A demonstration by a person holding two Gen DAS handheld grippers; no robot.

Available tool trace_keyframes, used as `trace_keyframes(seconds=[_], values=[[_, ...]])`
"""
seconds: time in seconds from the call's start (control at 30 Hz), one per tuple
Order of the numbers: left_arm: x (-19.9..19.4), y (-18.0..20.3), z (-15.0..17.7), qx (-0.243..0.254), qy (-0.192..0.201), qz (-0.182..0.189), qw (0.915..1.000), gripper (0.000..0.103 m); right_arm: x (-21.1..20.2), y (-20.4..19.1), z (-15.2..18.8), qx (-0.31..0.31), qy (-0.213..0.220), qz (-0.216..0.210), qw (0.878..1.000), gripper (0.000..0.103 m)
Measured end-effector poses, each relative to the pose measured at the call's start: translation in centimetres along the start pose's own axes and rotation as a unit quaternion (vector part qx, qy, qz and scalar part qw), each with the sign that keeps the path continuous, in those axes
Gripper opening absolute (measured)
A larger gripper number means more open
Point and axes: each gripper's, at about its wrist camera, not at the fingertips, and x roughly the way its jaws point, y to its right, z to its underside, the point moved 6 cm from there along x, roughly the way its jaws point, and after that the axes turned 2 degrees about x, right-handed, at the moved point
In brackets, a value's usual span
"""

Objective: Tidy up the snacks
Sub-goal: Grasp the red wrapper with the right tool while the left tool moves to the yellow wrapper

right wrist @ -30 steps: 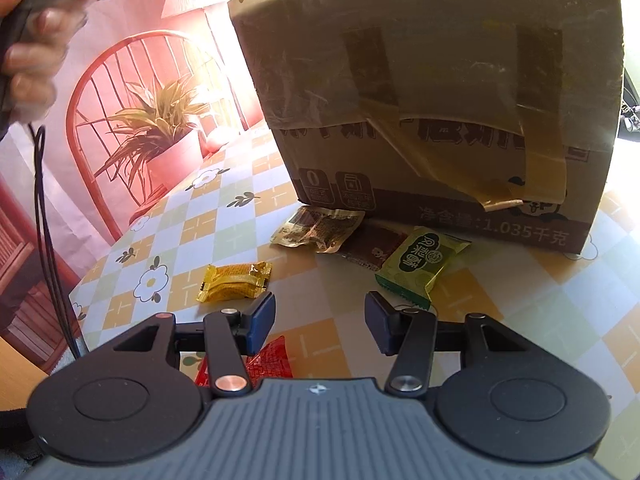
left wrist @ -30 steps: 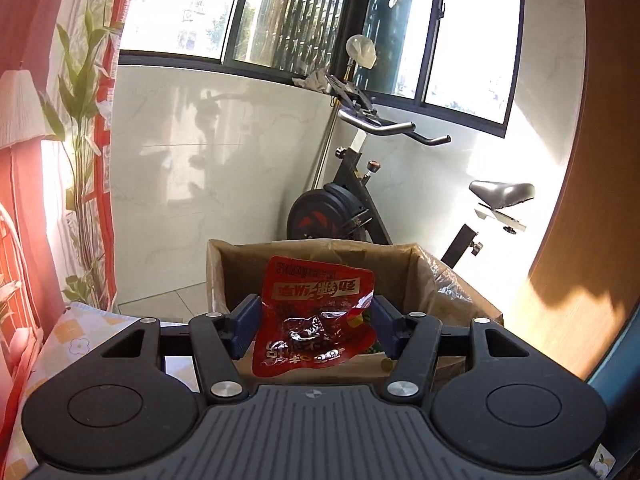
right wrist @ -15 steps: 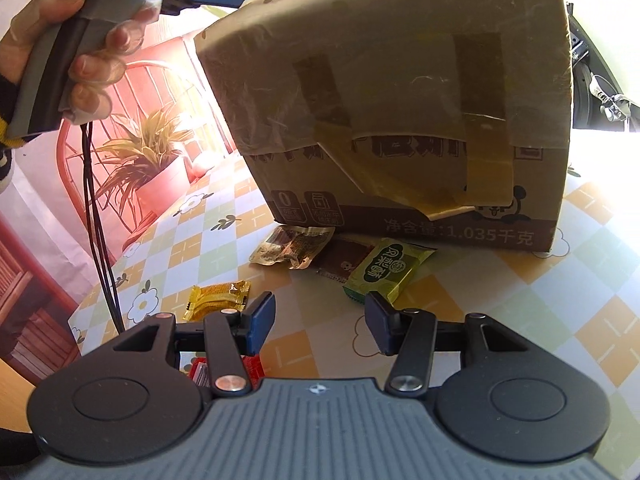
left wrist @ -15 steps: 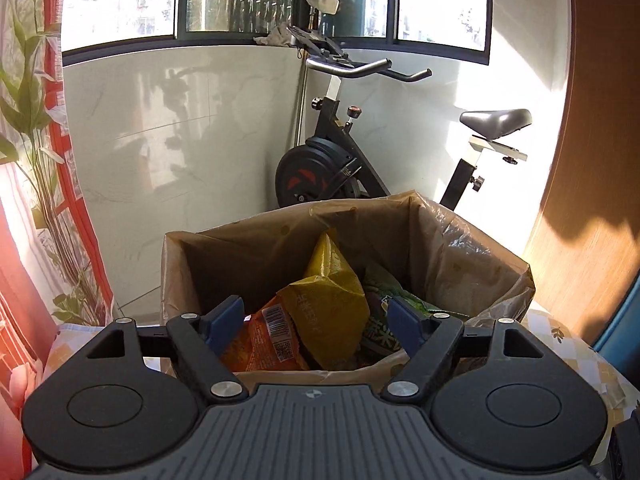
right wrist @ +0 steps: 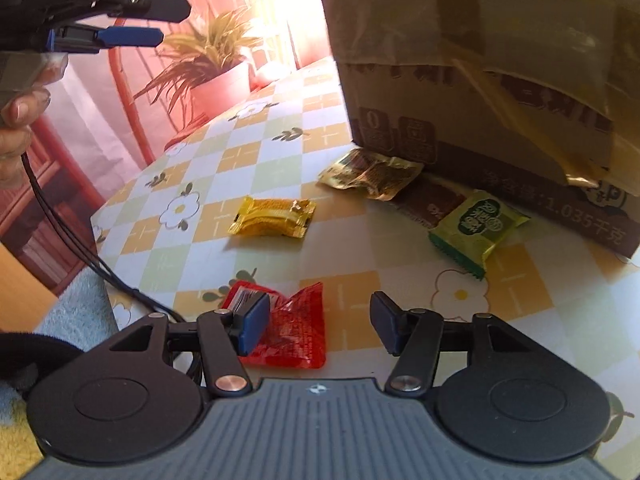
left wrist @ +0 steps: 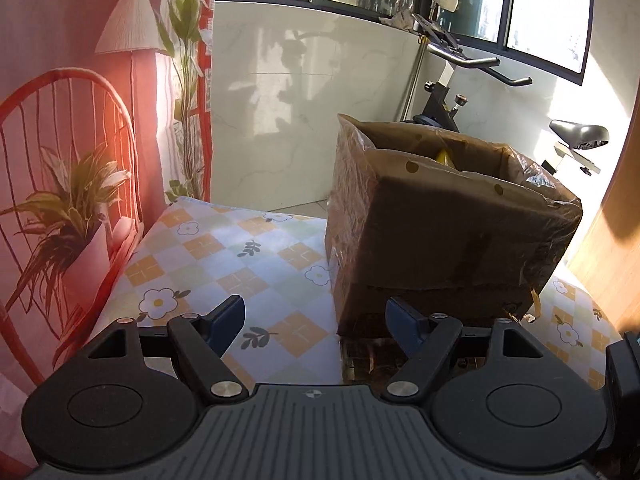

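A taped cardboard box (left wrist: 448, 232) stands on the checked tablecloth (left wrist: 224, 256), a yellow bag peeking over its rim. My left gripper (left wrist: 316, 322) hangs open and empty in front of the box's left corner; it also shows as my left gripper (right wrist: 156, 20) at the top left of the right wrist view. My right gripper (right wrist: 316, 326) hovers low over the cloth, jaws opening, nothing pinched. A red packet (right wrist: 296, 328) lies under its left finger. Ahead lie a yellow packet (right wrist: 272, 218), a gold-brown packet (right wrist: 372, 174) and a green packet (right wrist: 476, 228) near the box (right wrist: 500, 60).
A dark brown packet (right wrist: 432, 202) lies against the box's base. A red printed backdrop with a chair and plant (left wrist: 68, 200) borders the table's left side. An exercise bike (left wrist: 452, 80) stands behind the box. A hand (right wrist: 16, 120) with cables holds the left gripper.
My left gripper let the red packet go over the box, then swung left and down to the box's outer corner. My right gripper dropped closer to the cloth and its jaws widened.
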Motion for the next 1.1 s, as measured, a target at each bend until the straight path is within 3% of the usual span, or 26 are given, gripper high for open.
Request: trace_keyframes(seconds=[0.13,0.23,0.43,0.63,0.73,0.87,1.0,1.1], values=[[-0.2,-1.8,0.4,-0.025,0.005,-0.022,0.9994,0.079,1.4,-1.4,0.6,-0.058,-0.020,0.019,0.998,0.062],[0.1,-2.1,0.4,-0.028,0.004,-0.024,0.9993,0.079,1.5,-0.9,1.0,-0.063,-0.009,0.042,0.997,0.060],[1.0,-0.7,1.5,-0.022,0.006,-0.012,0.9997,0.078,0.0,3.2,1.6,-0.004,0.025,0.107,0.994,0.059],[2.5,-0.5,3.4,-0.026,-0.022,-0.011,0.9994,0.075,-2.3,7.3,2.4,0.043,0.045,0.173,0.983,0.059],[2.8,-0.8,3.9,-0.036,-0.027,-0.016,0.9989,0.074,-3.1,7.2,2.2,0.073,0.065,0.143,0.985,0.059],[3.0,-0.9,4.5,-0.044,-0.034,-0.021,0.9982,0.074,-2.2,4.4,1.1,0.042,0.068,0.088,0.993,0.059],[2.8,-1.0,4.9,-0.050,-0.039,-0.021,0.9977,0.074,-0.3,3.6,0.3,0.047,0.055,0.072,0.995,0.063],[2.8,-1.0,5.4,-0.053,-0.043,-0.021,0.9975,0.074,0.8,3.6,0.1,0.055,0.055,0.085,0.993,0.066]])
